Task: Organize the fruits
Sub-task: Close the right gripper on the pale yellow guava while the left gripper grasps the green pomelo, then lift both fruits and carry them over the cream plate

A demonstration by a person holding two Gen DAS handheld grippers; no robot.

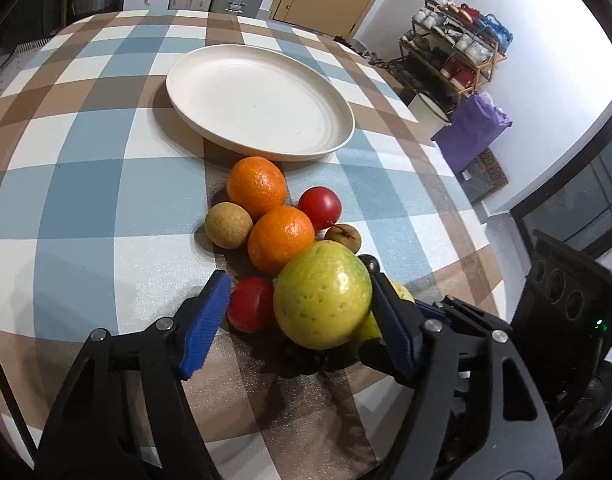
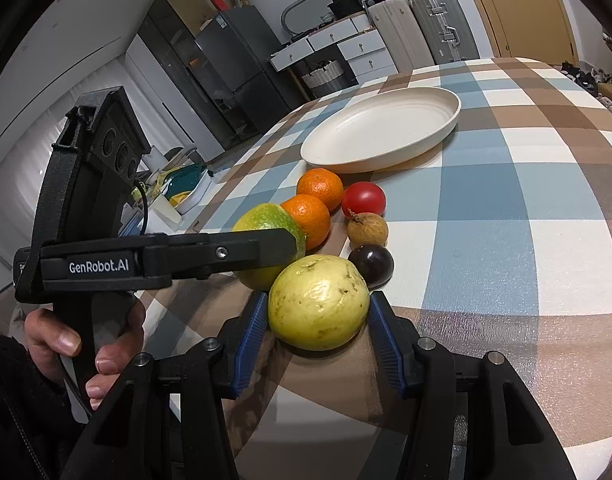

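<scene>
Fruits [image 1: 280, 240] lie clustered on the worktop [image 1: 86, 200] just in front of the empty cream plate [image 1: 262, 100]. The left claw [image 1: 296, 312] is spread around the green guava [image 1: 323, 294]; the right claw [image 2: 315, 320] is released, flanking the yellow guava [image 2: 317, 302]. Centre each guava, then close gently so neighbours aren't nudged

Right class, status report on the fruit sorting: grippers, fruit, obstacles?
Left gripper open around green guava. Right gripper open, flanking yellow guava. Plate holds no fruit. Oranges crowd the path.
</scene>
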